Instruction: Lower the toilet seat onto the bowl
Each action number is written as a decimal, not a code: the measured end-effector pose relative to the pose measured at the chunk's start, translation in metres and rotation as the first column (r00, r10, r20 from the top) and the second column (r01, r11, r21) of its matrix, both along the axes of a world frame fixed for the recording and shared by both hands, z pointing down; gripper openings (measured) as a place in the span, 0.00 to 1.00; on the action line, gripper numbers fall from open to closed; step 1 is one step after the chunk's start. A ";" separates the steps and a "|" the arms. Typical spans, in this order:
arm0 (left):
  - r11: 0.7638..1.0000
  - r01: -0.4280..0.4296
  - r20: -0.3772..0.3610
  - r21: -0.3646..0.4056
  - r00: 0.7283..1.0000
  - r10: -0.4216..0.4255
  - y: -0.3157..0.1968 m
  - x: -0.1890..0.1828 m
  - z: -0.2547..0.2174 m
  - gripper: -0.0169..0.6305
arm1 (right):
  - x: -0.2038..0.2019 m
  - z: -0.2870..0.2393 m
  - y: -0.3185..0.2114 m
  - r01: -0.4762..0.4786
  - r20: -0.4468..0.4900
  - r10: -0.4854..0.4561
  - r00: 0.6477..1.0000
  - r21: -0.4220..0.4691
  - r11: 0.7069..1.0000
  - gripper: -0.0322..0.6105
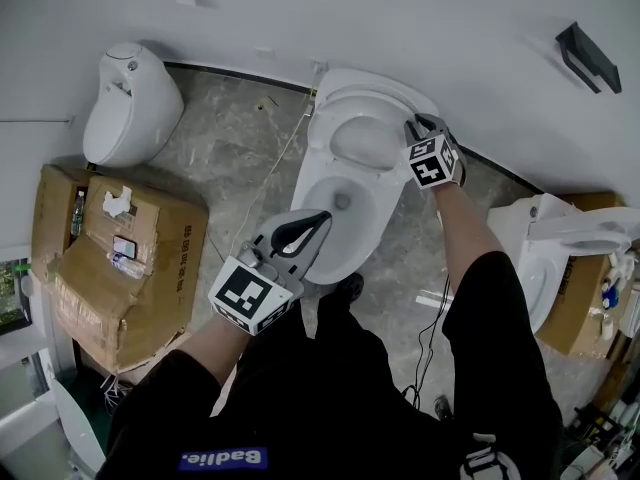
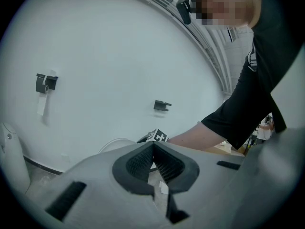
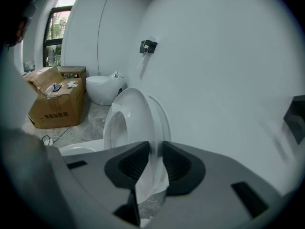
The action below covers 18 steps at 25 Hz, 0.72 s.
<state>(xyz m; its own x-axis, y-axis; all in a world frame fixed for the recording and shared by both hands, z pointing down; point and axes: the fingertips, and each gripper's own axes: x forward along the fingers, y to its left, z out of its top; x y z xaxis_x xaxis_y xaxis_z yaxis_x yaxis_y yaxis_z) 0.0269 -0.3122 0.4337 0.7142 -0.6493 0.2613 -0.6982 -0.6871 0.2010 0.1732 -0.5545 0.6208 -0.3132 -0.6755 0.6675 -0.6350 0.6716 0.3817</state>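
Note:
The white toilet stands in the middle of the head view, its bowl [image 1: 335, 238] uncovered. Its seat [image 1: 368, 140] is raised and leans back towards the wall. My right gripper [image 1: 415, 126] reaches to the seat's upper right rim. In the right gripper view the seat [image 3: 125, 123] stands nearly upright with the lid [image 3: 161, 120] behind it, and the right gripper [image 3: 155, 149] has both pads closed on the rim's edge. My left gripper [image 1: 322, 218] hovers over the front of the bowl with its tips together and nothing in them; it [image 2: 153, 144] points at the wall.
A white urinal-like fixture [image 1: 125, 103] sits at the back left, with cardboard boxes [image 1: 110, 258] in front of it. Another white toilet [image 1: 560, 243] stands at the right. Cables [image 1: 430, 318] lie on the floor beside my legs. A dark bracket [image 1: 588, 56] hangs on the wall.

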 end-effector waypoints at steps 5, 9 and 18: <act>1.000 0.031 -0.016 -0.005 0.999 -0.031 0.023 0.004 0.004 0.04 | -0.003 -0.005 0.022 0.017 0.003 -0.017 1.000 0.032 0.999 0.20; 0.999 0.034 -0.037 -0.008 0.999 -0.035 0.045 -0.002 0.000 0.04 | -0.006 -0.011 0.051 0.009 -0.002 -0.009 1.000 0.068 0.998 0.20; 0.996 -0.087 -0.073 -0.005 0.994 0.087 0.090 -0.033 0.005 0.04 | -0.023 -0.013 0.121 -0.066 -0.054 0.071 0.996 0.090 0.994 0.20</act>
